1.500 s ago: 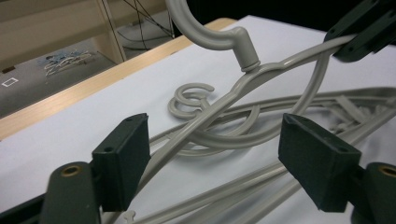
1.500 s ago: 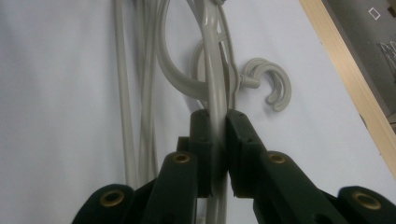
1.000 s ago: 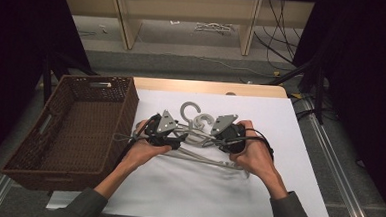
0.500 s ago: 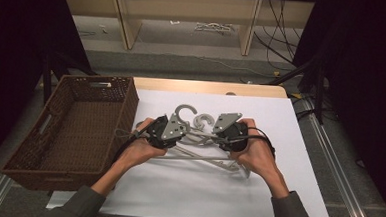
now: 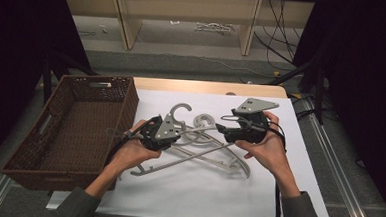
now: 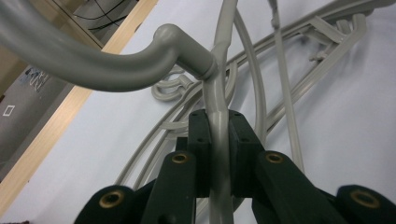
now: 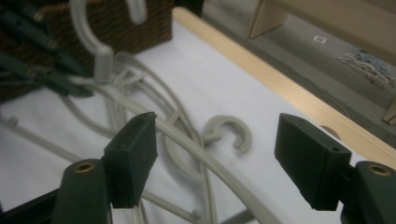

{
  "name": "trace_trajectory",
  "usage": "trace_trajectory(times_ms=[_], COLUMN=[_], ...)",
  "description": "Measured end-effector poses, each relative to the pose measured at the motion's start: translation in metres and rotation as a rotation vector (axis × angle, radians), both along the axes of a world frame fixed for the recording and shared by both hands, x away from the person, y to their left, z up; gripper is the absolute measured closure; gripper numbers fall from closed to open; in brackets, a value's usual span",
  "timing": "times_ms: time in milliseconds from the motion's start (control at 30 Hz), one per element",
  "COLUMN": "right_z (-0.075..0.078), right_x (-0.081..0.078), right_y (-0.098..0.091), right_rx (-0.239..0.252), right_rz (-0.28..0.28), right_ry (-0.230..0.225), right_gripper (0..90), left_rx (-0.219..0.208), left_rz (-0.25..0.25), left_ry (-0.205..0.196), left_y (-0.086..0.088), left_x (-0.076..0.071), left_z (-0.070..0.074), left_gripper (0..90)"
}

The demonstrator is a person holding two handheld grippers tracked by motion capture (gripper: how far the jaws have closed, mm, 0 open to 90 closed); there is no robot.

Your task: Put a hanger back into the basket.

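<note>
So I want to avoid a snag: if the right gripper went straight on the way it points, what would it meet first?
Probably the grey hanger arm crossing between the open jaws of the right gripper; beyond it lies a loose hook. Depth is hard to judge.

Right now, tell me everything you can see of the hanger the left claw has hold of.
The held hanger is pale grey, plastic by its look, with a thick curved hook joined at a collar to thin curved arms. The left claw is shut on its arm just below the collar, holding the hook end raised above the white table cover. It lies tangled with the other grey hangers of the same kind, beside the brown wicker basket.
</note>
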State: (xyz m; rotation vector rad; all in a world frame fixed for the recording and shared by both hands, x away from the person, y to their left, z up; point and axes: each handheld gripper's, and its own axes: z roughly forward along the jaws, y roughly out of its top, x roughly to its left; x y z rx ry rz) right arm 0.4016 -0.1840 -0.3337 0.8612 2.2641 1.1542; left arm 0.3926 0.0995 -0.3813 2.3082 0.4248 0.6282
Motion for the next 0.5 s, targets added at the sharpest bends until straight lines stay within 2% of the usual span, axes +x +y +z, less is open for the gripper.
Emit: trace_trajectory(times_ms=[100,167,267,333,500], right_z=[-0.001,-0.003,-0.002,-0.001,-0.005], right_x=[-0.005,-0.009,-0.015,-0.022,-0.039], right_y=[-0.008,-0.012,-0.015,-0.017,-0.024], right_rx=[0.079,0.112,0.139,0.151,0.155], right_rz=[-0.035,-0.051,-0.073,-0.073,-0.085], right_ry=[-0.009,-0.036,-0.056,-0.069,-0.083], right_gripper=[26.7,24.4,23.2,23.0,22.9], left_rx=[-0.004,-0.02,-0.017,-0.036,-0.033], left_rz=[0.013,0.028,0.053,0.066,0.082], left_ry=[0.0,0.001,0.006,0.008,0.006], left_y=[0.005,0.009,0.012,0.012,0.01], left_x=[0.0,0.0,0.0,0.0,0.004], left_z=[0.004,0.01,0.018,0.025,0.043], left_gripper=[81.8,81.8,81.8,81.7,81.7])
